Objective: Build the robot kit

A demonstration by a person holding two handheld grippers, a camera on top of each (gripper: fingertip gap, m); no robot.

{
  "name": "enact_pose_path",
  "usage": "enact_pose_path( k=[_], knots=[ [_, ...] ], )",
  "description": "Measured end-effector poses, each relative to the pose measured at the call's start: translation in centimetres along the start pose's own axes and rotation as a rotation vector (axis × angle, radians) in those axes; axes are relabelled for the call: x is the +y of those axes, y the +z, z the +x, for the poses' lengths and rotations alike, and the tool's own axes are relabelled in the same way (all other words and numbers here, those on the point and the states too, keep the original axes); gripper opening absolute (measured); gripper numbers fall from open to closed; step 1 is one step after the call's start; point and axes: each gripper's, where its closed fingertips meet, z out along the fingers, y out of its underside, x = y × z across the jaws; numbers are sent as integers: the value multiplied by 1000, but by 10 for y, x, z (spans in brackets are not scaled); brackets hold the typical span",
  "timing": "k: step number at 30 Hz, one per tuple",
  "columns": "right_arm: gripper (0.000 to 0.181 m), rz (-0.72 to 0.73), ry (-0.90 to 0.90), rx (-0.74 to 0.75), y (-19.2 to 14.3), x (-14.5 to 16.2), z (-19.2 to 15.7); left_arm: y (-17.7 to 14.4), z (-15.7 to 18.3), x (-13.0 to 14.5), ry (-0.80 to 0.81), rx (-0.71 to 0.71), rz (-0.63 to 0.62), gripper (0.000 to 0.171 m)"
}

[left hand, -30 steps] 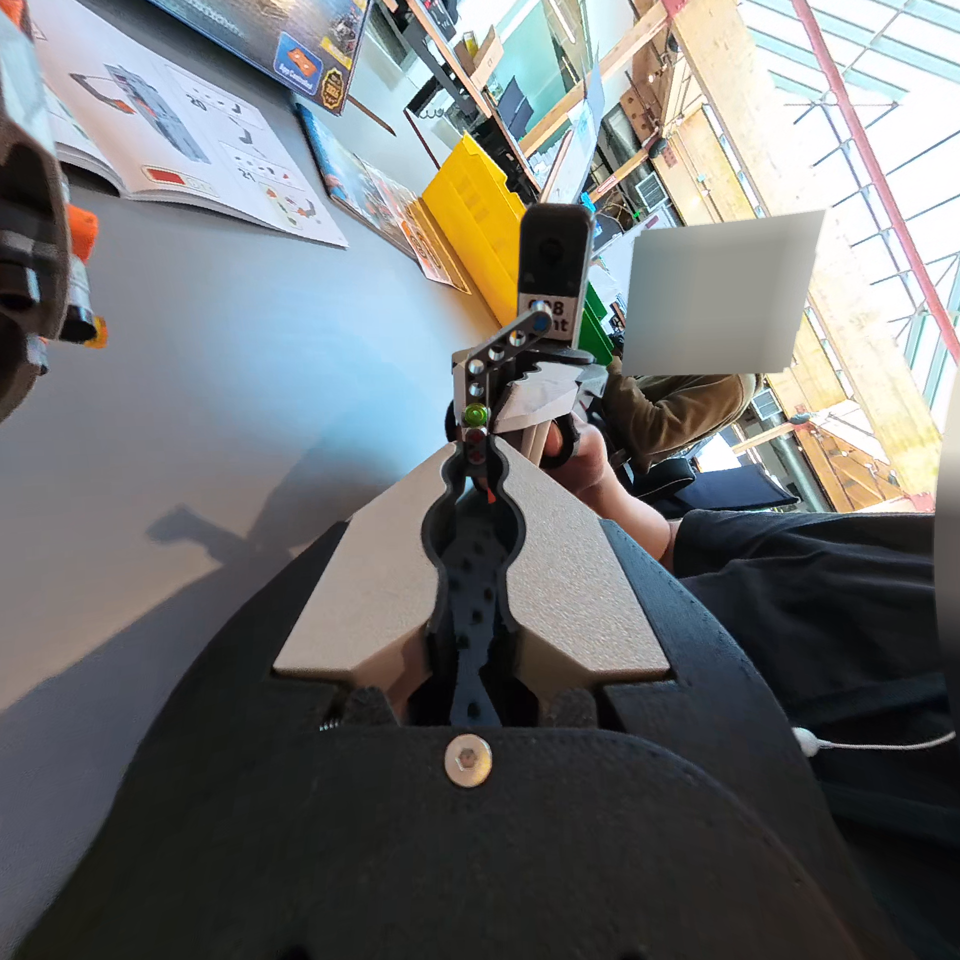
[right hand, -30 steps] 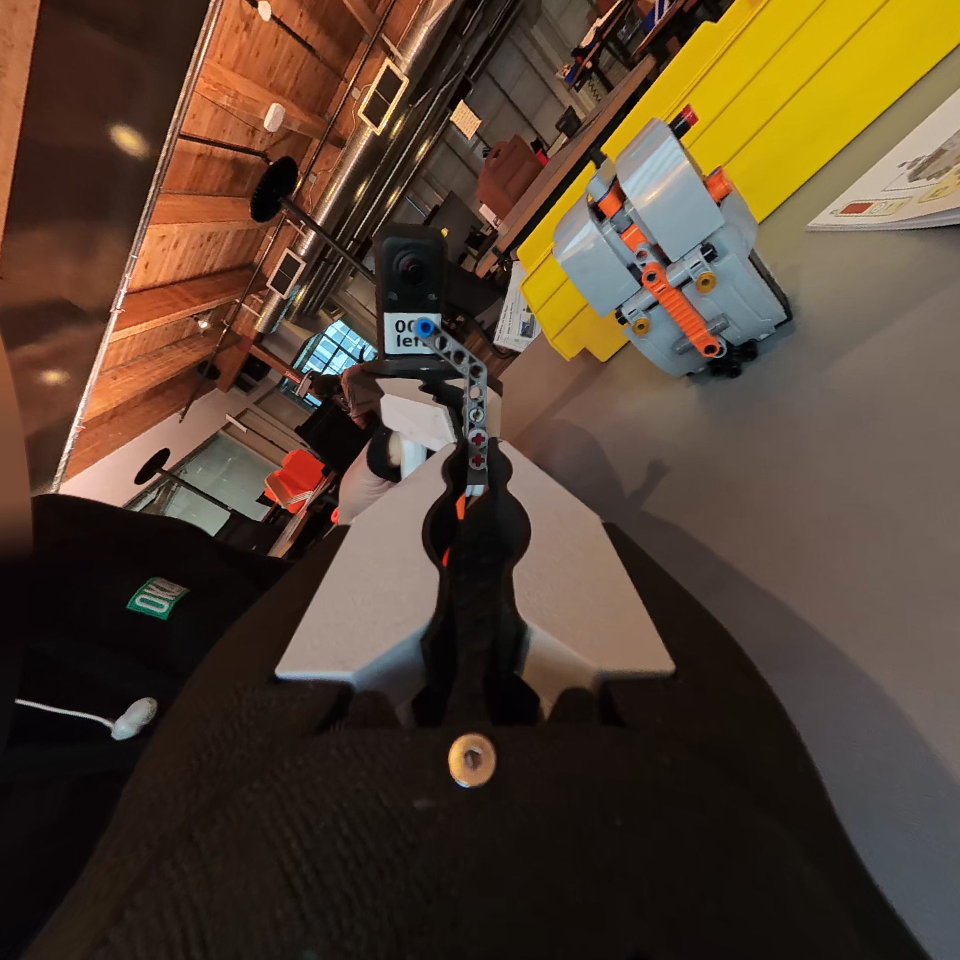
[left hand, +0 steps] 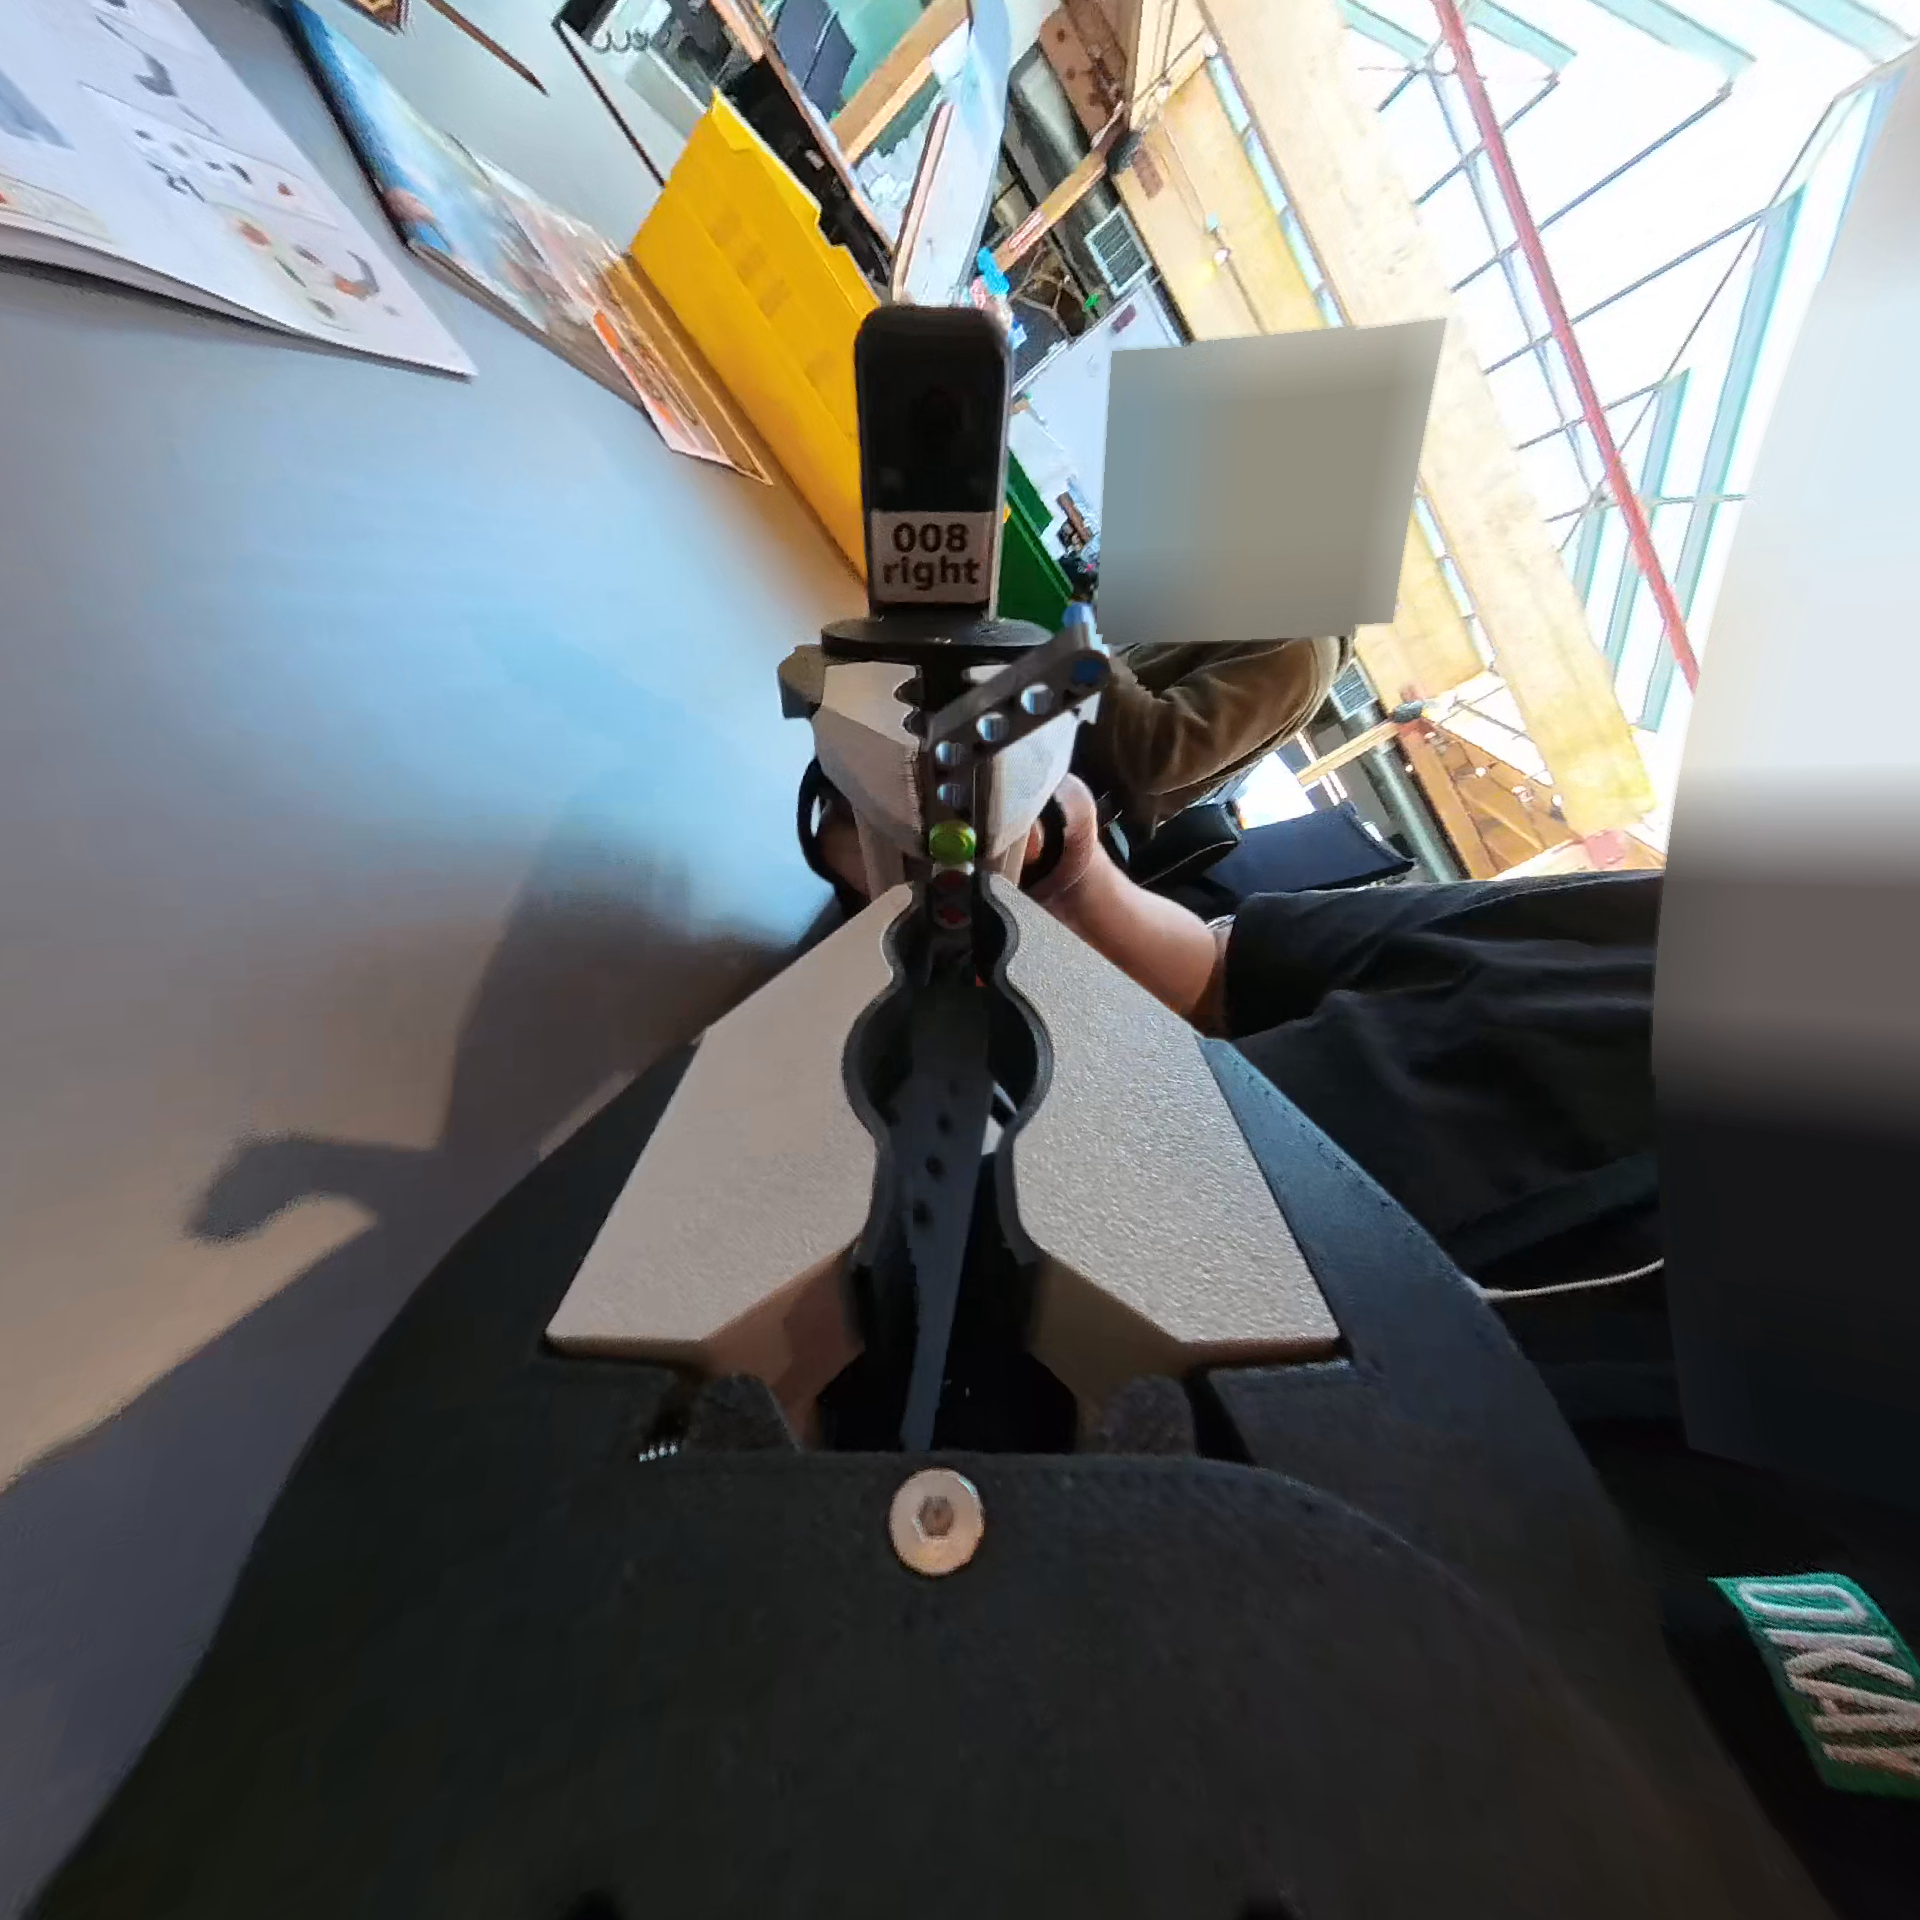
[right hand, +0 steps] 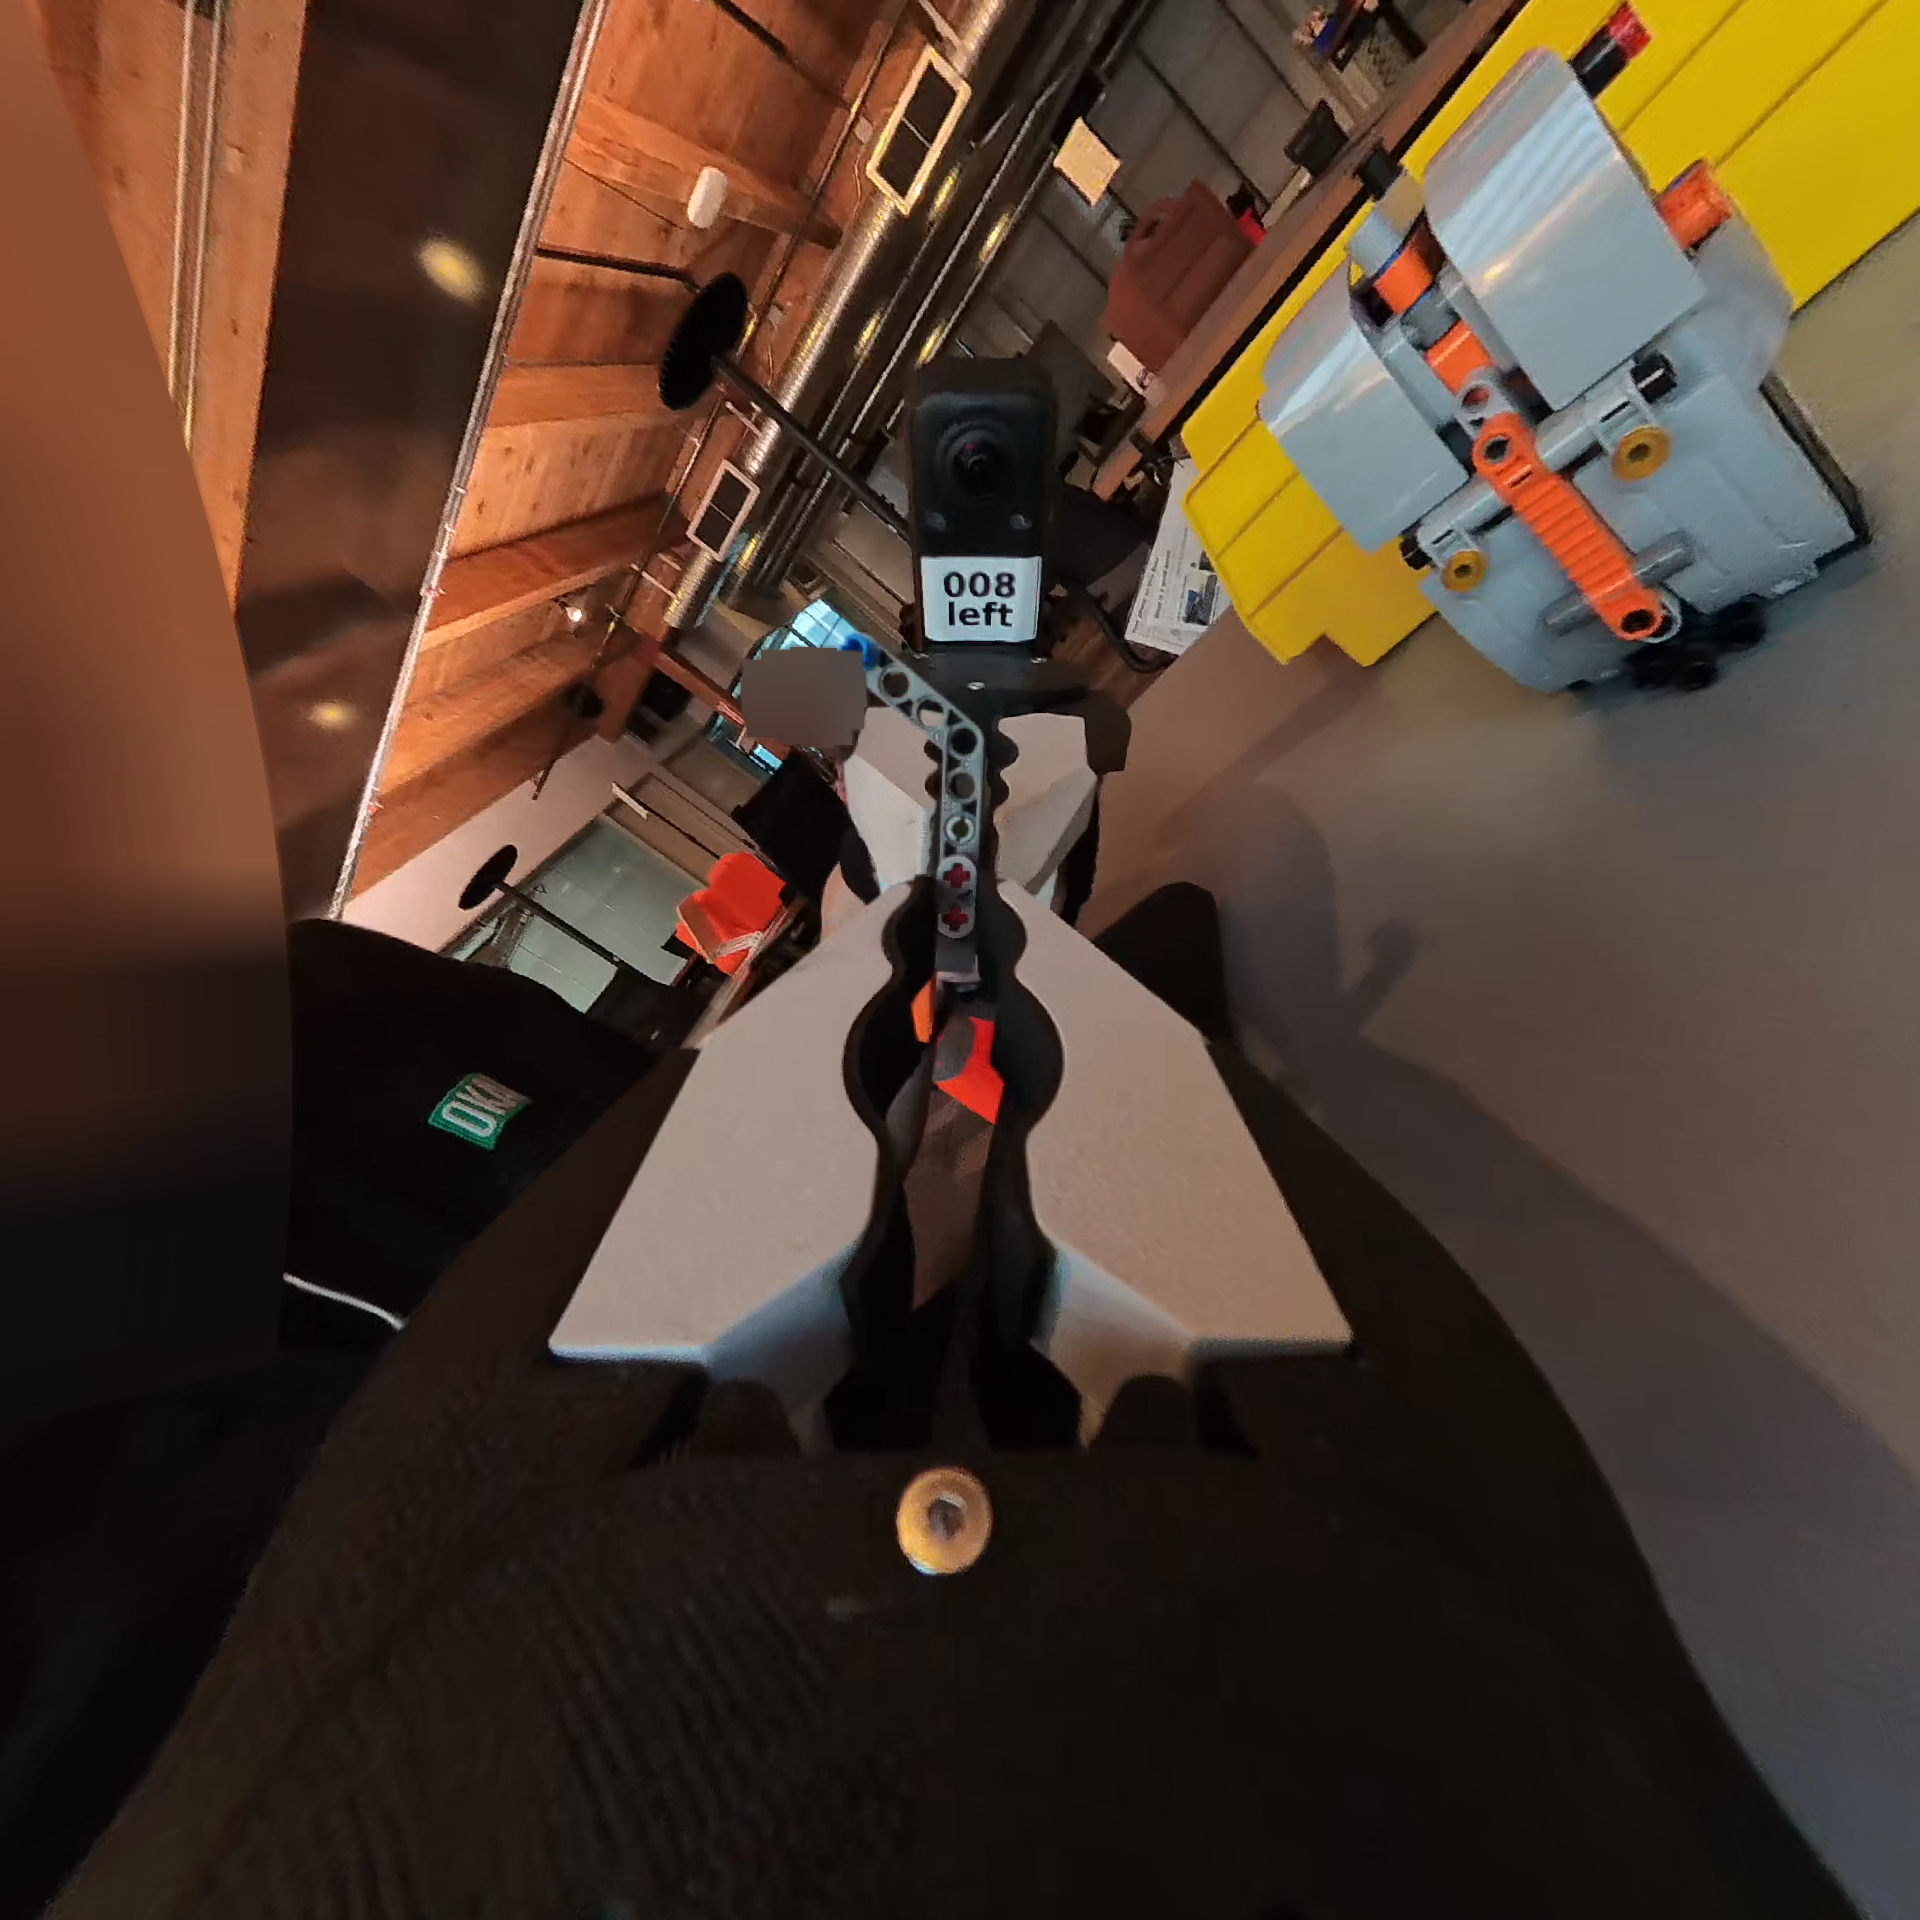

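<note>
The left tool [left hand: 951, 914] and the right tool [right hand: 956, 935] are facing each other above a grey desk [left hand: 364, 727], each clenched on the same small building-toy assembly, a bent grey beam [right hand: 940, 769] with a green pin [left hand: 952, 840], red cross-axle ends [right hand: 958, 896] and a blue pin [left hand: 1088, 670] at its free tip. Gripping it from opposite sides is apparently steadying the piece in mid-air, clear of the desk. An orange part [right hand: 971, 1070] is sitting deep between the right tool's closed fingers. Toward the desk's far edge, a grey-and-orange toy model [right hand: 1538, 416] is standing just beside a yellow bin [right hand: 1818, 135], while an open instruction booklet [left hand: 208, 197] is lying flat near a far corner.
</note>
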Motion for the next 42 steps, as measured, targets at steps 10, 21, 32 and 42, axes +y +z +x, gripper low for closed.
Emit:
enact_pose_path(
  k=[10,21,32,42],
  knots=[
    [9,-156,-73,100,-3,11,10,6,-10,11,0,-49,-47,5],
    [9,-209,13,-17,-5,17,2,10,-3,17,19,13,-91,5],
    [15,-210,-187,120,-7,2,9,15,-8,5,-22,56,9,5],
    [57,-126,-517,251,-11,-19,-3,6,-12,-14,-83,59,144,6]
  ],
)
